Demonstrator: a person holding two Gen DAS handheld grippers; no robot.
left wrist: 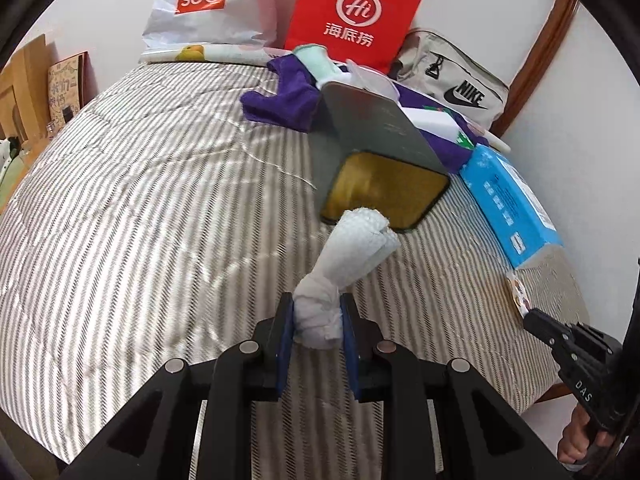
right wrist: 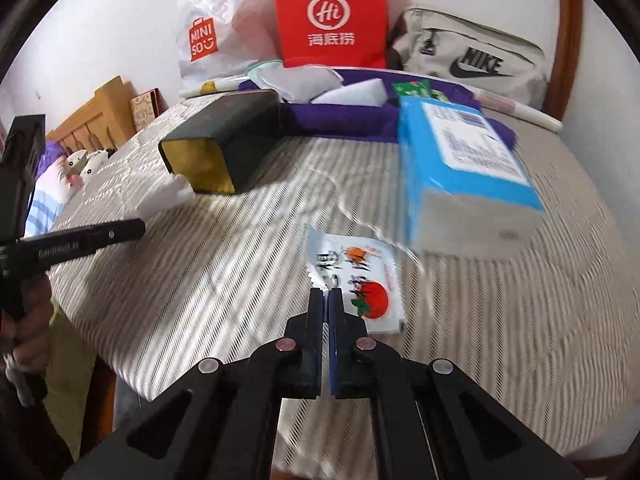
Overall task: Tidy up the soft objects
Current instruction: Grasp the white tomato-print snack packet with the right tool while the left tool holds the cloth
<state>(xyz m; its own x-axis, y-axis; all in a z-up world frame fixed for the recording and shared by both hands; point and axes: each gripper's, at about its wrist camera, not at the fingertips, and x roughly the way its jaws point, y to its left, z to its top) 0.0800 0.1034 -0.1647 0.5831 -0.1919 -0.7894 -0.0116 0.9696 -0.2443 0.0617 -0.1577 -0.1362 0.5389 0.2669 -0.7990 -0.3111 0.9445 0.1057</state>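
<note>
My left gripper (left wrist: 318, 314) is shut on a rolled white cloth (left wrist: 348, 256) and holds it above the striped bed, its far end just in front of the open gold-lined mouth of a dark tin box (left wrist: 380, 192) lying on its side. The tin (right wrist: 224, 144) and the cloth's tip (right wrist: 168, 196) also show in the right wrist view. My right gripper (right wrist: 325, 294) is shut on the edge of a white sachet with a tomato picture (right wrist: 360, 280), low over the bed. The right gripper (left wrist: 538, 320) shows at the right edge of the left wrist view.
A blue tissue pack (right wrist: 460, 168) lies right of the tin. A purple cloth (left wrist: 284, 100) with white items lies behind it. A red paper bag (left wrist: 352, 12), a Miniso bag (left wrist: 200, 4) and a Nike bag (left wrist: 460, 84) stand against the wall. Striped bedspread (left wrist: 140, 208) spreads to the left.
</note>
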